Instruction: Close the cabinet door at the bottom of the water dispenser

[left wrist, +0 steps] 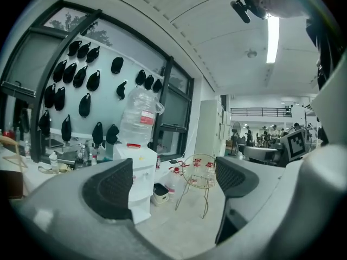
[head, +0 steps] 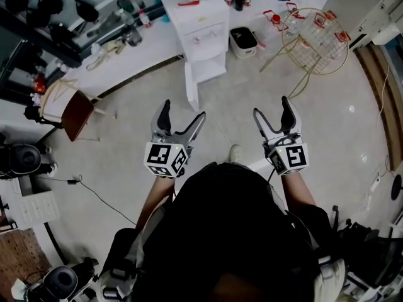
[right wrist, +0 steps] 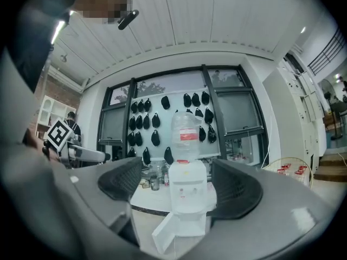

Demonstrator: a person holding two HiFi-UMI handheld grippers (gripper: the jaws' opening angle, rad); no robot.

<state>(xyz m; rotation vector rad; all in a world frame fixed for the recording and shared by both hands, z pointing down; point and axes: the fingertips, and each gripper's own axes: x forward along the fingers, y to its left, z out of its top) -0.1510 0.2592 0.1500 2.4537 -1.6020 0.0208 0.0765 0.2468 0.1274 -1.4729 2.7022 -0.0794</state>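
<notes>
A white water dispenser (head: 203, 36) stands against the far counter with a clear bottle (right wrist: 185, 132) on top. Its bottom cabinet door (head: 191, 87) hangs open, swung out to the left; in the right gripper view the door (right wrist: 169, 233) juts toward me. My left gripper (head: 182, 117) and right gripper (head: 274, 114) are both open and empty, held side by side well short of the dispenser. In the left gripper view the dispenser (left wrist: 140, 172) sits left of centre, partly behind a jaw.
A round wire basket stand (head: 315, 39) stands right of the dispenser, with a small white bin (head: 243, 41) between them. A long white counter (head: 132, 55) with clutter runs left. A chair (head: 69, 109) stands at the left. Cables lie on the floor.
</notes>
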